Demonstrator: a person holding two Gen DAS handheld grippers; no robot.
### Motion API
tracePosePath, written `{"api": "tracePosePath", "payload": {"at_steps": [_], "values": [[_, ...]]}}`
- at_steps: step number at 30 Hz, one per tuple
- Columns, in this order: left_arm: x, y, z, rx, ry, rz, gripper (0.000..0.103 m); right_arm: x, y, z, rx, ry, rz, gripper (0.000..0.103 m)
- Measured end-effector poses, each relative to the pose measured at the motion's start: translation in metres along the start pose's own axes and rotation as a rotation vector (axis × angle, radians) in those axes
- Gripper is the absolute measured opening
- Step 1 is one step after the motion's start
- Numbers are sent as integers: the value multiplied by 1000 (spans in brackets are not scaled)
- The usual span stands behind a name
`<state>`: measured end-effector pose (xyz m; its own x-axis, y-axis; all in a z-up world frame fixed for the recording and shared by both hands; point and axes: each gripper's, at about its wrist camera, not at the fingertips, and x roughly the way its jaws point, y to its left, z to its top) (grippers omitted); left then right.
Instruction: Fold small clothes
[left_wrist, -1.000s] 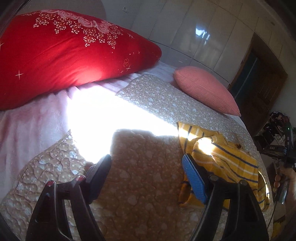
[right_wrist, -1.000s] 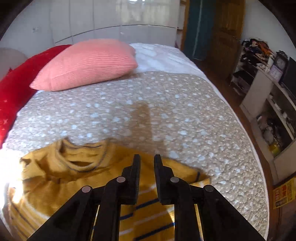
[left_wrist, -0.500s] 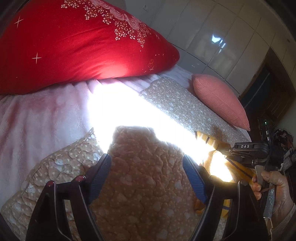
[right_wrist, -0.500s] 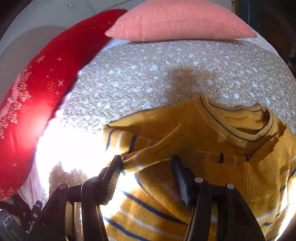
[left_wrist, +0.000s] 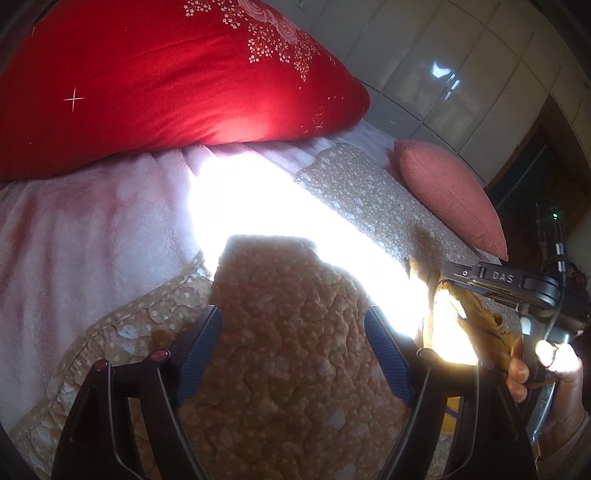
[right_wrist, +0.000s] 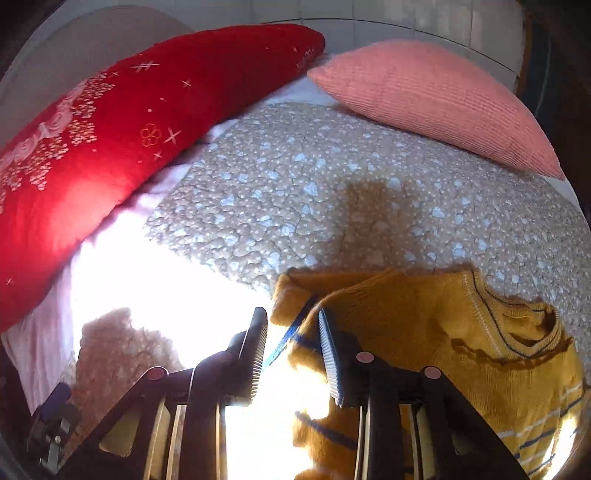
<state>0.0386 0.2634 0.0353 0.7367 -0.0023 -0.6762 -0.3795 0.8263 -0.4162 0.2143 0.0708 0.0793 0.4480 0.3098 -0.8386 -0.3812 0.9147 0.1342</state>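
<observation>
Two grippers sit low over my quilt (left_wrist: 280, 369), which I take as my landmark. Nearest me, the left gripper (left_wrist: 293, 354) hangs with its jaws wide and nothing between them, only bare quilt beneath. At the quilt's sunlit edge the right gripper (right_wrist: 293, 354) has just been opening; its jaws stand narrowly apart around a striped fold of the yellow sweater (right_wrist: 461, 339), which lies crumpled on the quilt. Beyond it, the pink cushion (right_wrist: 436, 99) and red pillow (right_wrist: 122, 140) rest at the quilt's far end.
</observation>
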Motion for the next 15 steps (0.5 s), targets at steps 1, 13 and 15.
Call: {"api": "tracePosePath", "payload": {"at_steps": [1, 13, 15], "values": [[-2, 2, 1, -6, -8, 7, 78, -13, 0, -9, -4, -8, 43, 40], [-6, 26, 4, -125, -16, 23, 79, -28, 70, -137, -515, 58, -62, 61], [-8, 29, 5, -135, -22, 26, 79, -17, 66, -138, -495, 88, -56, 17]]}}
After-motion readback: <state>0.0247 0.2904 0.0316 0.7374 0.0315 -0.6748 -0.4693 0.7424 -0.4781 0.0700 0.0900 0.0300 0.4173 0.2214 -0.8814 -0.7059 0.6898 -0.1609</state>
